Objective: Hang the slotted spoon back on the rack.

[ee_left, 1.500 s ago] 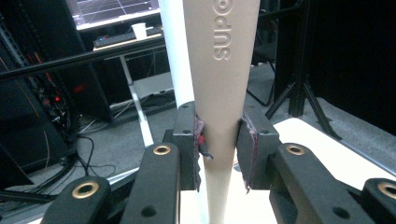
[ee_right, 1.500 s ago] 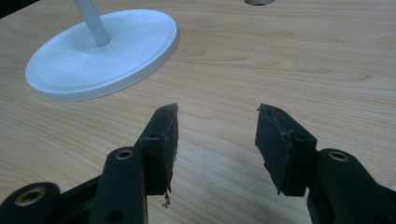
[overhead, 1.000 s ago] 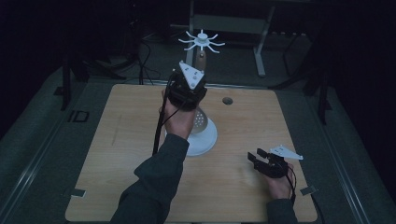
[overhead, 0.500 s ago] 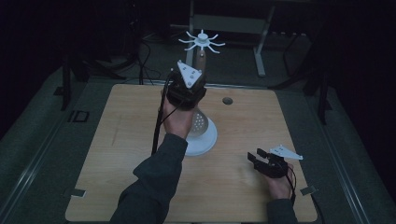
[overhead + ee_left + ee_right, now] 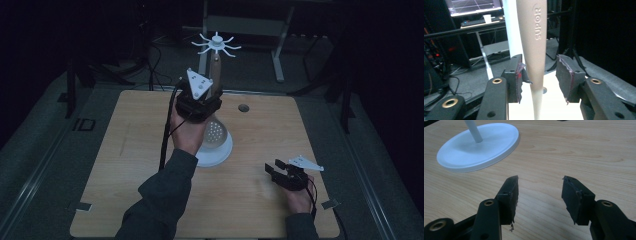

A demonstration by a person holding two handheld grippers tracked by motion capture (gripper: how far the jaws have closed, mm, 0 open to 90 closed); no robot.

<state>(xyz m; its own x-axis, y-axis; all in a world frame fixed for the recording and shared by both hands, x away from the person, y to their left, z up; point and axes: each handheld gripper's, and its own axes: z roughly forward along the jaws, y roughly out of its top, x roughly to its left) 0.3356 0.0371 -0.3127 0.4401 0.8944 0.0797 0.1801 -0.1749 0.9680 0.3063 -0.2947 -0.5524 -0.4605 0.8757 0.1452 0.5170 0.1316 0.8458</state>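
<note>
A white rack with a spoked top (image 5: pixel 216 44) stands on a round white base (image 5: pixel 223 153) at mid-table. A beige skimmer hangs from it, its handle (image 5: pixel 534 37) stamped SUPOR and its perforated head (image 5: pixel 215 132) low over the base. My left gripper (image 5: pixel 540 72) is raised around that handle; its jaws have just been opening and now stand open, with the handle between the pads but a gap on both sides. In the high view the left gripper (image 5: pixel 205 97) sits beside the pole. My right gripper (image 5: pixel 276 167) rests open near the front right, with nothing between its jaws (image 5: pixel 540 187).
The wooden table (image 5: pixel 130 165) has a small dark round hole (image 5: pixel 243 107) at the back right. The rack's base (image 5: pixel 479 147) and pole (image 5: pixel 474 131) lie ahead and left of my right gripper. A monitor (image 5: pixel 474 6) and desk stand beyond the table.
The left hand has shifted only slightly at the skimmer's handle. The right hand and its gripper have stayed where they were.
</note>
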